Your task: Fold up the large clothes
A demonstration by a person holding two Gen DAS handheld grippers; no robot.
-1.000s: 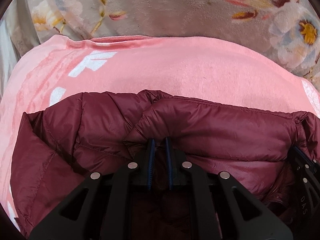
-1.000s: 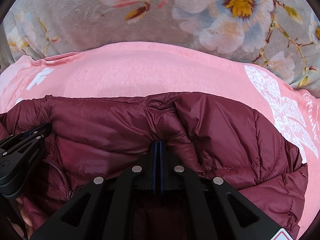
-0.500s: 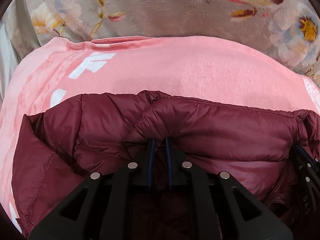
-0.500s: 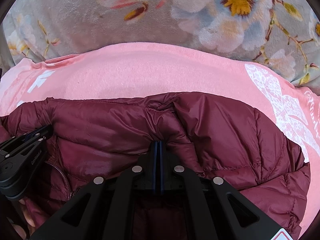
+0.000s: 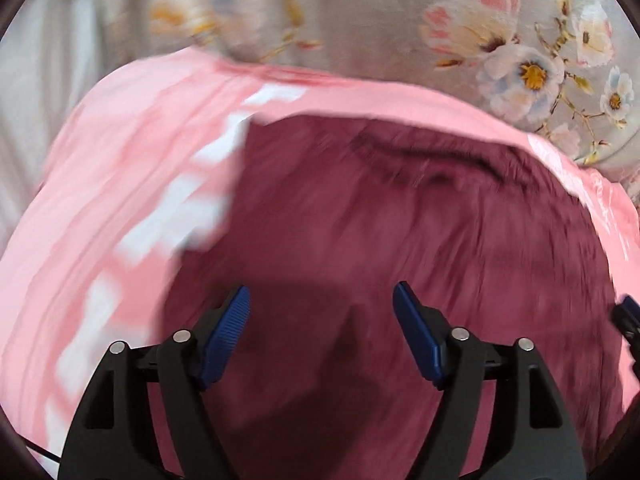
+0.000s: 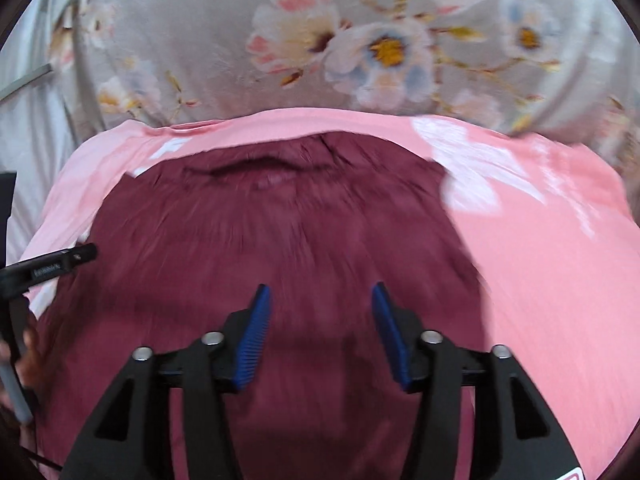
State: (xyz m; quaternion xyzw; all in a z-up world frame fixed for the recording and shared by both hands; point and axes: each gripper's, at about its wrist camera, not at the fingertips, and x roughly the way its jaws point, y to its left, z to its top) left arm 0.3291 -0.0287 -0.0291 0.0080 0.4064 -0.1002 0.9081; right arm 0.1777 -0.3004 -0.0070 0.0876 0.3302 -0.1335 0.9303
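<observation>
A maroon puffer jacket [image 5: 400, 220] lies folded on a pink cloth with white print [image 5: 120, 200]; it also shows in the right wrist view [image 6: 280, 248]. My left gripper [image 5: 322, 308] is open and empty, held above the jacket's near part. My right gripper [image 6: 320, 304] is open and empty, also above the jacket. The left gripper's tip [image 6: 76, 256] shows at the left edge of the right wrist view, and the right gripper's tip [image 5: 626, 312] at the right edge of the left wrist view. Both views are motion-blurred.
A grey blanket with flower print [image 6: 320, 40] lies beyond the pink cloth [image 6: 540, 260], and shows in the left wrist view too [image 5: 500, 40]. White bedding [image 5: 40, 60] lies at the far left.
Both grippers have let go of the jacket's edge, opened, and pulled back and up. The jacket now lies flat, folded over on the pink cloth.
</observation>
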